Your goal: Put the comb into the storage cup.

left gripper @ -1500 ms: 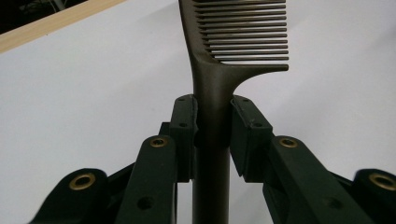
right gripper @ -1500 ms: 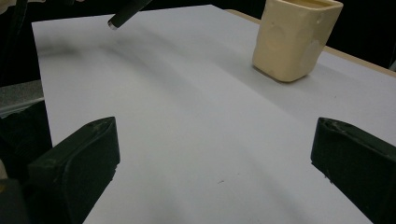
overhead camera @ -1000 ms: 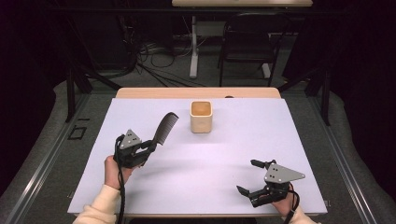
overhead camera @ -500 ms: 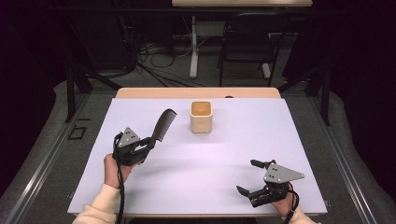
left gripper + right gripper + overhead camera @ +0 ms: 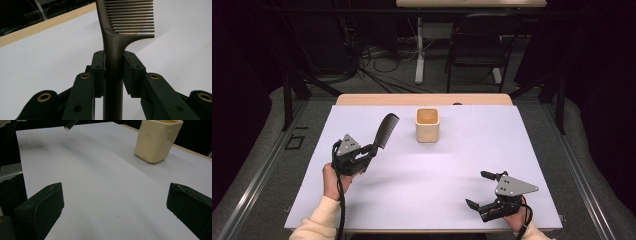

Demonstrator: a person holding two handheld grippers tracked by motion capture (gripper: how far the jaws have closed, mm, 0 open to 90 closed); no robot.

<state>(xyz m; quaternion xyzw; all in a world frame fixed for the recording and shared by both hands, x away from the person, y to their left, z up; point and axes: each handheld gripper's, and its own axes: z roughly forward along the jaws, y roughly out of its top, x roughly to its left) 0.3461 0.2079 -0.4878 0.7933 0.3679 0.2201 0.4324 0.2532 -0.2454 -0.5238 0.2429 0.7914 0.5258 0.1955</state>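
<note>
Barely moved since a second ago, really: left tool (image 5: 368, 150) with the comb (image 5: 385, 131) maybe nudged a touch toward the cup (image 5: 427, 125), hard to call; right tool (image 5: 477, 192) parked in the same spot near the front right of the tabletop (image 5: 452, 165)

Step in hand, by the look of it: carrying the comb over to drop it in the cup. Left tool clamped on the comb's handle, clear in the left gripper view with both pads tight against the handle (image 5: 113, 67) and the teeth sticking up and away. Comb lifted off the tabletop, tilted forward and right, toothed end pointing toward the back, left of the cup and apart from it

Right tool wide open, gripping nothing, jaws spread at the edges of the right gripper view with the cup (image 5: 158, 140) upright and well ahead

Next move probably: swing the comb right over the cup's mouth, tip it more upright, lower one end in, then let go. Narrow opening, light cup, so easy to knock over
</note>
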